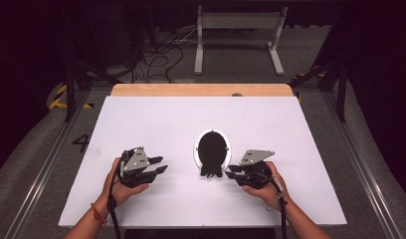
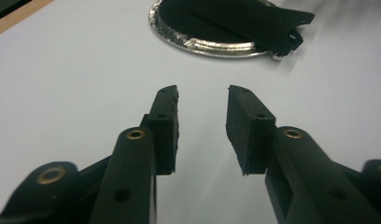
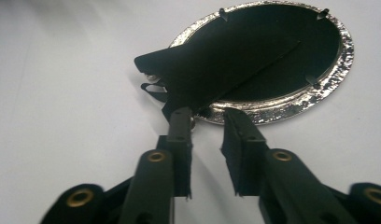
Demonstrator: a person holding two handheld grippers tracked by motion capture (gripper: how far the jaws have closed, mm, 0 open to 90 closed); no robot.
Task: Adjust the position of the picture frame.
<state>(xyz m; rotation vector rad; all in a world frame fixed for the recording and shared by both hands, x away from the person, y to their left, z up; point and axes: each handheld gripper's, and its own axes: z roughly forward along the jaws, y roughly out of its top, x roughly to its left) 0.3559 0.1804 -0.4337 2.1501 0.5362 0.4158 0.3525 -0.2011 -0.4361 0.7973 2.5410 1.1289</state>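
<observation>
An oval silver-rimmed frame lies face down on the white tabletop, its black back and folding stand turned up. My left gripper rests to its left, a short gap away. In the left gripper view the left gripper is open with only bare table between its jaws, and the frame lies ahead. My right gripper sits at the frame's near right. In the right gripper view the right gripper is open, its tips right at the silver rim and the stand's lower end, pressing on nothing.
A wooden strip runs along the table's far edge. Beyond it on the floor stand a white metal table base and loose cables. Dark stands flank both sides of the table. Bare white surface surrounds the frame.
</observation>
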